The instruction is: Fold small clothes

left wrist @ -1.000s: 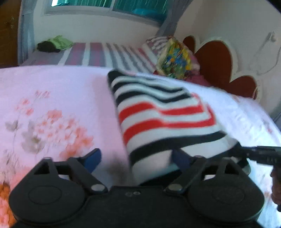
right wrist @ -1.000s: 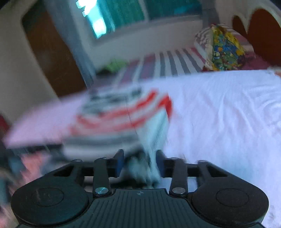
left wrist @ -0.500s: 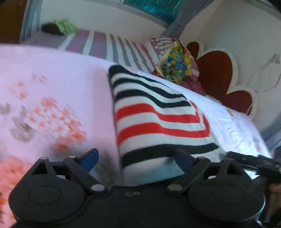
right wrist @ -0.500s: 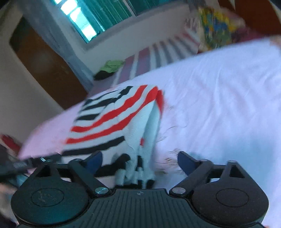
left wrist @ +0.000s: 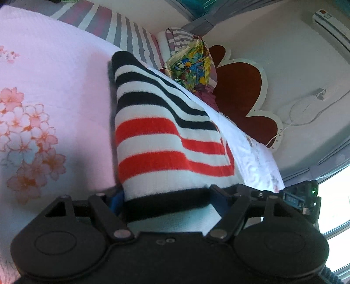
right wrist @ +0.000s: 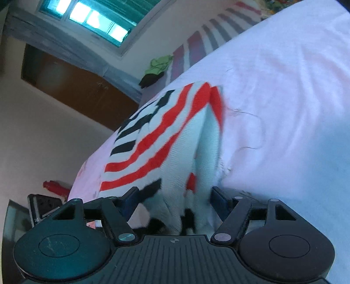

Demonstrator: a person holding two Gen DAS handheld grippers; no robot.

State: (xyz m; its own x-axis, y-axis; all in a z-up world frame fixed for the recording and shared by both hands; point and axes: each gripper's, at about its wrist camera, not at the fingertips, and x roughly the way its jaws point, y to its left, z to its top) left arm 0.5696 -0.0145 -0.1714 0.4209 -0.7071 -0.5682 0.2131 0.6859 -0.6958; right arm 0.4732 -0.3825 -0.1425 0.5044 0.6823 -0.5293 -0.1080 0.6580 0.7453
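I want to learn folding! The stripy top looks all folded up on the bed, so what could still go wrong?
1. The fingers of the left gripper and right gripper have just been closing, with the near edge of the striped top between them. Squeezing there could bunch the folded stack.
2. The right wrist view shows the top's side gaping open, so pulling away carelessly might drag the fold apart.

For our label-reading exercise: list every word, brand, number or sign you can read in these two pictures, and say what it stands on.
None can be read.
Air conditioner: a small reddish mark, too blurred to read.
Dark box beside the bed: pale marks, too small to read.
Striped sweater: stripes only, no writing.
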